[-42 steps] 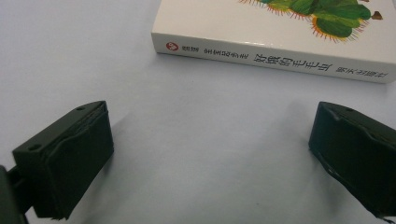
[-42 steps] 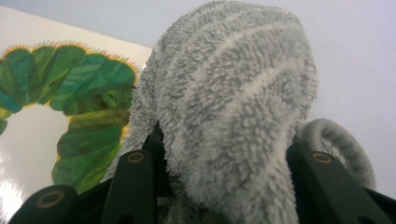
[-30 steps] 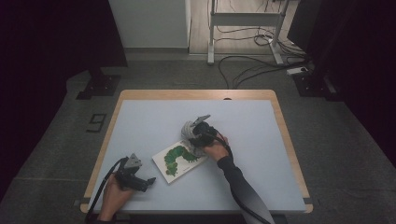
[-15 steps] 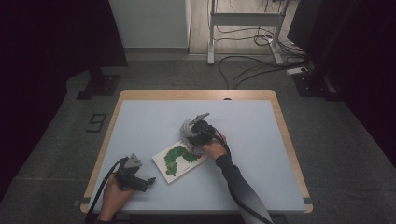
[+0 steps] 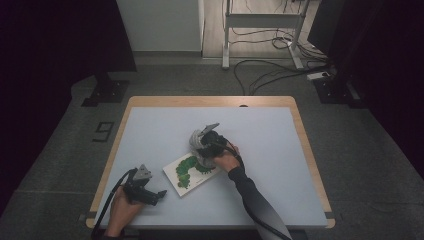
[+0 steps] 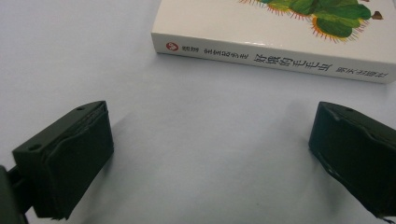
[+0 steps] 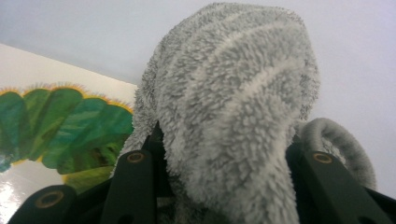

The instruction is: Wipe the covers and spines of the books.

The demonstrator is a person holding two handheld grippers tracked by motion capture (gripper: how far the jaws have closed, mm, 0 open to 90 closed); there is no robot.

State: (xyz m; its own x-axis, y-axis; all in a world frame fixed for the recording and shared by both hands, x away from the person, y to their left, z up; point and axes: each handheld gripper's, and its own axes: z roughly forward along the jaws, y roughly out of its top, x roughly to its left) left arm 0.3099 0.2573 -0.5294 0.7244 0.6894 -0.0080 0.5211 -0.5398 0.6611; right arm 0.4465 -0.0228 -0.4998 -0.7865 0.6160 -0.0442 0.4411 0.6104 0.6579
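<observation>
Two grippers worked at a pale table (image 5: pixel 150 130): one pinched a grey cloth (image 5: pixel 201 141), the other waited spread.

In the high view, the right gripper (image 5: pixel 202 150) held the fluffy cloth over the far corner of a caterpillar picture book (image 5: pixel 191 172) lying mid-table, while the left gripper (image 5: pixel 161 193) rested near the front edge, just beside the book. In the left gripper view, its jaws stood wide apart with nothing between, facing the book's white spine (image 6: pixel 275 58). In the right gripper view, the jaws were pressed on the ribbed, plush cloth (image 7: pixel 233 107), bunched above the cover. It likely handled as soft, light and floppy, best taken by a gathered fold.
</observation>
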